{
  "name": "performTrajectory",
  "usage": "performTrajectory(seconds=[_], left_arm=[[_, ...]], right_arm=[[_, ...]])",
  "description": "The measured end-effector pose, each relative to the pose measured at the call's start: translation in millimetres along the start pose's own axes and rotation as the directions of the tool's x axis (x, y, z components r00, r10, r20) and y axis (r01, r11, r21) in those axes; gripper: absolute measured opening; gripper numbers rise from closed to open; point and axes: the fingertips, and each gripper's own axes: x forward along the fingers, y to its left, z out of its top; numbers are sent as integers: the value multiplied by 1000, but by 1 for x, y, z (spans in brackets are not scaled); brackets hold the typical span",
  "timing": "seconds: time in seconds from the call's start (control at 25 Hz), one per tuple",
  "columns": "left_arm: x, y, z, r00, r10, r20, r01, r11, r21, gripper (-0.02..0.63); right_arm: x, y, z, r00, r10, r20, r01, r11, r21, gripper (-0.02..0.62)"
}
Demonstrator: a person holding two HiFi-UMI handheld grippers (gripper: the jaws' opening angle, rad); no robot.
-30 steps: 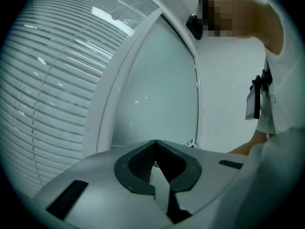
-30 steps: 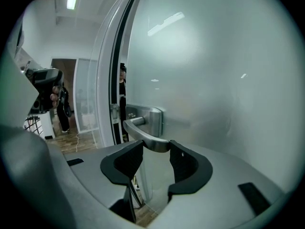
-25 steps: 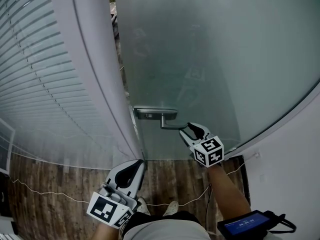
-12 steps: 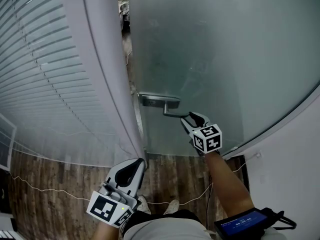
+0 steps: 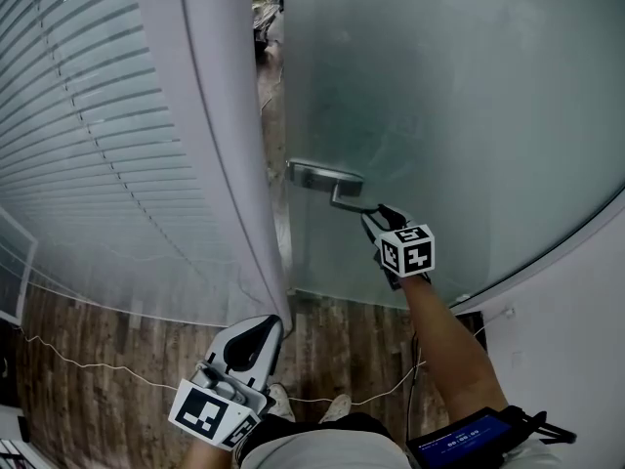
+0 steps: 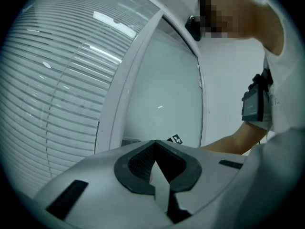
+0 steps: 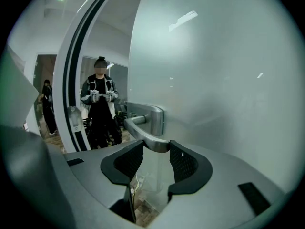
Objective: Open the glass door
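Left of the frame, head view: slatted blinds behind glass, bounded by a white door post. Lower left: the left gripper over a wood floor, crossed by a thin cable. Its fingers are pressed together with nothing between them, and it is well apart from the door.

Centre: a narrow gap between post and door, wider toward the top of the frame. In the right gripper view a standing person shows through it.

Centre to right: the frosted glass door fills the upper right, its free edge running top to bottom just right of the post. The metal handle sits at that edge at mid-height. Its lever's long axis runs from the plate toward lower right, the free end pointing at the right gripper, whose spread fingers pinch that end.

Lower right: a dark device strapped to the forearm.
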Motion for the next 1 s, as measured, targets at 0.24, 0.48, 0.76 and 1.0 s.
performTrajectory(seconds=[0.24, 0.48, 0.76, 1.0], left_arm=[[1, -7, -1, 1000, 13, -11, -12, 1000, 8, -6], [-7, -10, -5, 999, 42, -24, -41, 999, 14, -6], [-4, 8, 4, 998, 48, -28, -48, 999, 0, -6], [-2, -7, -4, 999, 30, -16, -29, 999, 15, -6]], right_arm=[[16, -22, 9, 1000, -16, 19, 15, 998, 54, 176], [26, -47, 17, 998, -62, 19, 60, 993, 100, 178], [27, -63, 29, 994, -102, 30, 97, 986, 135, 178], [4, -66, 26, 992, -101, 78, 91, 988, 125, 176]])
